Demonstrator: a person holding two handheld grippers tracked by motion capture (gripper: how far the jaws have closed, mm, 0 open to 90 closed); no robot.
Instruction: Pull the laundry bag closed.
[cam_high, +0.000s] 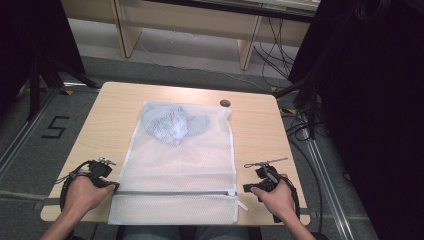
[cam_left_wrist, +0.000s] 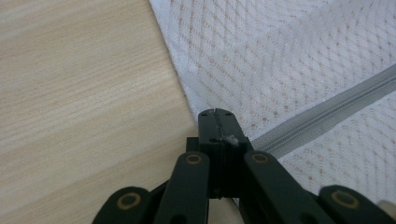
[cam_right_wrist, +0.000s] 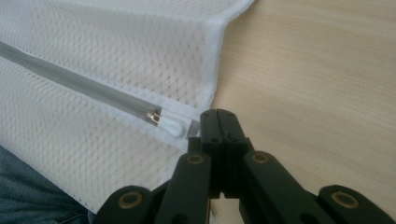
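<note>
Left tool (cam_left_wrist: 215, 112): my jaws are pressed together at the left end of the zipper (cam_left_wrist: 327, 112), apparently pinching the edge of the mesh laundry bag (cam_left_wrist: 280, 56); a scrap of white shows at the jaw seam.

Right tool (cam_right_wrist: 217, 113): jaws closed tight, tips touching the white pull tab (cam_right_wrist: 176, 127) just past the slider (cam_right_wrist: 152, 116) at the bag's right end. Whether I actually hold the tab, I cannot tell.

Bag, one: flat on the tabletop (cam_high: 110, 115), near hem overhanging the front edge. I judge it light, limp and prone to bunching; best taken at the bound edge or the tab, not the open mesh.

Garment (cam_high: 172, 124), one: crumpled, grey-blue, inside the bag's far end. Soft; likely to slide if the bag is lifted.

Dark round object (cam_high: 225, 103), one: just beyond the bag's far right corner.

Tools, two.
</note>
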